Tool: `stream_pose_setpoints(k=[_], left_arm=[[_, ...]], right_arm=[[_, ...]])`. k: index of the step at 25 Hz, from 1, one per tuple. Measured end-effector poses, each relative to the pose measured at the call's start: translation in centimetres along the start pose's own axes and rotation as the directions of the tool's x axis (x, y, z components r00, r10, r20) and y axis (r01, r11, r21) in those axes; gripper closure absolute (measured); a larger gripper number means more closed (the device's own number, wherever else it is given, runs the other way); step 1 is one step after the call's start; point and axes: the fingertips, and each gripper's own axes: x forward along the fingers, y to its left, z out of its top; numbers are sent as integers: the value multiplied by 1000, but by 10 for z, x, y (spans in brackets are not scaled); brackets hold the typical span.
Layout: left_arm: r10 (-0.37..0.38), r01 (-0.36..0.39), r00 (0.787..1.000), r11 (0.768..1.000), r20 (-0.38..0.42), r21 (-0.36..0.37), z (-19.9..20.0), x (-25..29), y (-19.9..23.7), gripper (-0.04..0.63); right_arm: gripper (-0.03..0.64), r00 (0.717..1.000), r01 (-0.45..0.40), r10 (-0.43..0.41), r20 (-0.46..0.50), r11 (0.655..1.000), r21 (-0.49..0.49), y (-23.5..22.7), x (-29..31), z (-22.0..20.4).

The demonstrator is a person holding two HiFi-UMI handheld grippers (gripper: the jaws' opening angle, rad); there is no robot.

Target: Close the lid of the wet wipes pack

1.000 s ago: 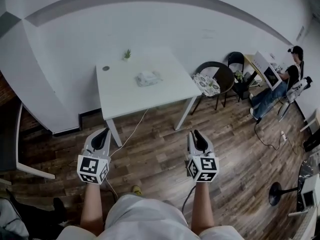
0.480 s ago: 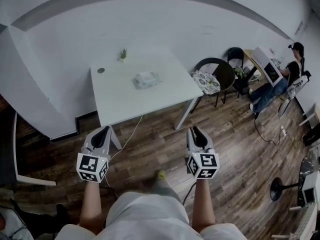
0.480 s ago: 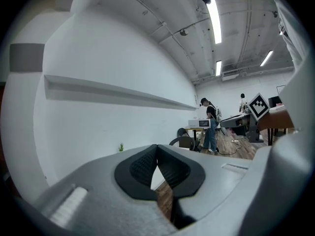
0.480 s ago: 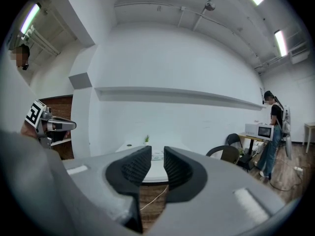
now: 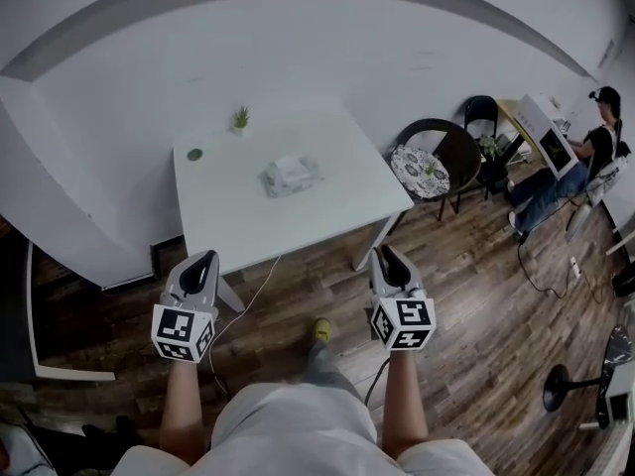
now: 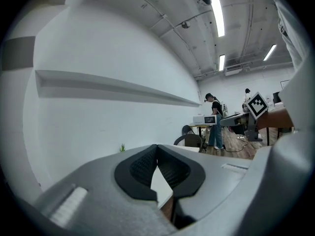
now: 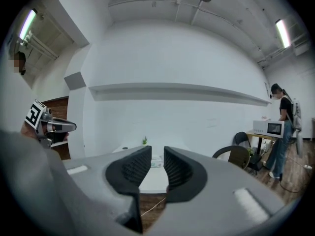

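Note:
The wet wipes pack (image 5: 291,174) lies near the middle of the white table (image 5: 228,216); from this distance I cannot tell how its lid stands. Both grippers hang over the wooden floor in front of the table, well short of it. My left gripper (image 5: 205,260) has its jaw tips touching with nothing between them, as the left gripper view (image 6: 157,147) shows. My right gripper (image 5: 385,254) stands open and empty. In the right gripper view (image 7: 157,150) the wet wipes pack (image 7: 157,161) shows far off through the gap.
A small plant (image 5: 241,118) and a dark round object (image 5: 194,154) sit at the table's far edge. A black chair with a patterned cushion (image 5: 425,165) stands right of the table. A cable (image 5: 248,286) runs across the floor. A person (image 5: 595,137) sits far right.
The table and the pack appear nearer and larger in the head view. Both grippers have come forward towards the table together with the person. Their jaws look unchanged.

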Motion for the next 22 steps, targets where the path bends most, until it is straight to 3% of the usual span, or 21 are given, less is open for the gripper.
stream_pose_setpoints(k=[15, 22], left_arm=[[120, -121, 988, 993, -97, -2, 15, 181, 29, 597], [114, -115, 986, 993, -124, 1, 15, 246, 17, 597]], right_arm=[[532, 992, -118, 119, -43, 993, 28, -122, 193, 13], [532, 982, -176, 178, -65, 984, 41, -150, 250, 11]])
